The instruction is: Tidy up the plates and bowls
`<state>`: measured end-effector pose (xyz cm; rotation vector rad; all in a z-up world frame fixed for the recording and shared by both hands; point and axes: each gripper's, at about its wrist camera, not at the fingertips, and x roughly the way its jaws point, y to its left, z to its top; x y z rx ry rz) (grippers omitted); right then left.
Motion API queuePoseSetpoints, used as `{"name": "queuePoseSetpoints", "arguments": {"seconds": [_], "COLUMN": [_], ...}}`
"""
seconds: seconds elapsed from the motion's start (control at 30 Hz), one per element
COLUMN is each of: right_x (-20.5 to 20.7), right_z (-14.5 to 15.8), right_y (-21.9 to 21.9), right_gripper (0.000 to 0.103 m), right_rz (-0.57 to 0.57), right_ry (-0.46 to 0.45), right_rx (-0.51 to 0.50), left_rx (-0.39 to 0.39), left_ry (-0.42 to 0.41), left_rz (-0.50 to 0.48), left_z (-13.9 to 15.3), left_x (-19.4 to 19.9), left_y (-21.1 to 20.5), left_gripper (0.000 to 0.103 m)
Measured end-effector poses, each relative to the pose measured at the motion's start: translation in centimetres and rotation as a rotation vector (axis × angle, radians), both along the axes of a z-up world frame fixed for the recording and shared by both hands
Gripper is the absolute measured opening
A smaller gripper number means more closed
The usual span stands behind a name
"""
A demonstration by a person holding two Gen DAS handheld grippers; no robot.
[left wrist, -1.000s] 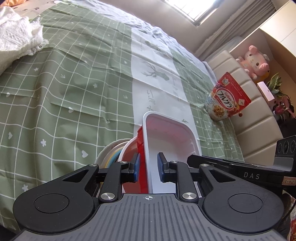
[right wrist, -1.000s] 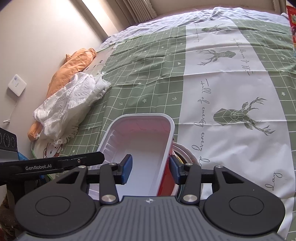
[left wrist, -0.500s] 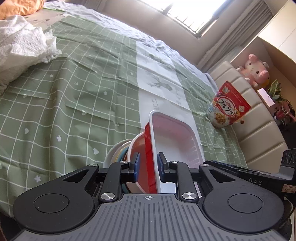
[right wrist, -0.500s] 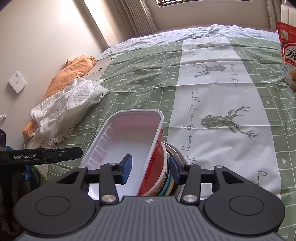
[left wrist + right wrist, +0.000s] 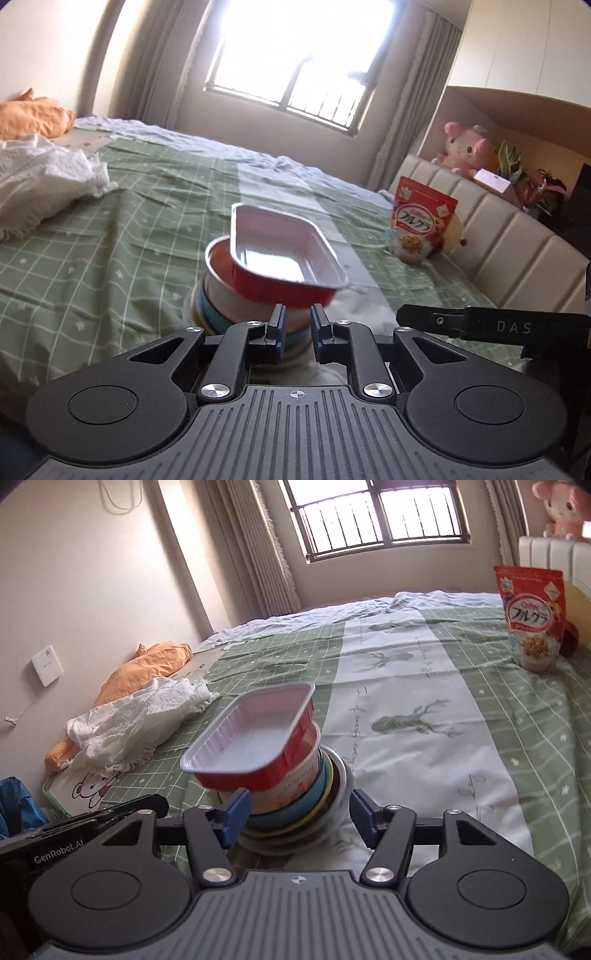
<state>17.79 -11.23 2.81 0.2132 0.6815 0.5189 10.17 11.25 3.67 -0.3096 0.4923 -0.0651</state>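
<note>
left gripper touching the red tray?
Apart. Left wrist view: left gripper sits below the red tray, its fingers closing on nothing.

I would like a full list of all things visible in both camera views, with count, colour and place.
foil tray: 1, red outside, white inside, tilted atop the stack
stack of bowls and plates: 1, orange, teal, yellow, white, on the bed
bedspread: 1, green checked with white stripe
white blanket: 1, left side
orange cloth: 1, beyond the blanket
cereal bag: 1, red, by the headboard
plush toy: 1, pink, atop the headboard
left tool: narrow gap, holds nothing
right tool: open around the stack
</note>
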Motion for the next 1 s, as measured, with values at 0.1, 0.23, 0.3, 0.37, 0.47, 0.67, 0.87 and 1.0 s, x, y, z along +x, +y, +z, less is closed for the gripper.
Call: {"name": "queuePoseSetpoints", "arguments": {"seconds": [0.1, 0.23, 0.3, 0.37, 0.47, 0.67, 0.87, 1.0], "right_x": [-4.1, -8.9, -10.8, -12.0, -13.5, -15.0, -15.2, -15.3], "right_z": [-2.7, -4.5, -4.6, -4.5, -4.1, -3.4, -3.4, -3.4], "right_y": [-0.7, -0.4, -0.1, -0.2, -0.5, -0.1, 0.0, -0.1], "right_gripper": [0.062, 0.063, 0.064, 0.064, 0.069, 0.069, 0.070, 0.070], "right_rz": [-0.015, -0.045, -0.050, -0.037, -0.041, -0.019, -0.018, -0.016], "right_ry": [0.038, -0.008, -0.031, -0.037, -0.049, -0.086, -0.087, -0.090], "right_rx": [0.006, -0.109, -0.149, -0.144, -0.141, -0.144, -0.147, -0.144], "left_rx": [0.129, 0.244, 0.243, 0.225, 0.229, 0.238, 0.226, 0.229], "left_ry": [0.062, 0.127, 0.156, 0.160, 0.131, 0.074, 0.076, 0.080], "left_rz": [0.055, 0.110, 0.091, 0.059, 0.065, 0.062, 0.060, 0.057], "left_z": [-1.5, -3.3, -3.7, -3.9, -3.5, -2.6, -2.7, -2.7], "left_x": [-2.6, -6.3, -7.7, -9.2, -11.1, -12.8, -13.0, -13.1], "left_y": [-2.8, -5.1, -5.5, -5.8, -6.2, -6.9, -6.9, -7.1], "left_gripper": [0.017, 0.017, 0.017, 0.017, 0.017, 0.017, 0.017, 0.017]}}
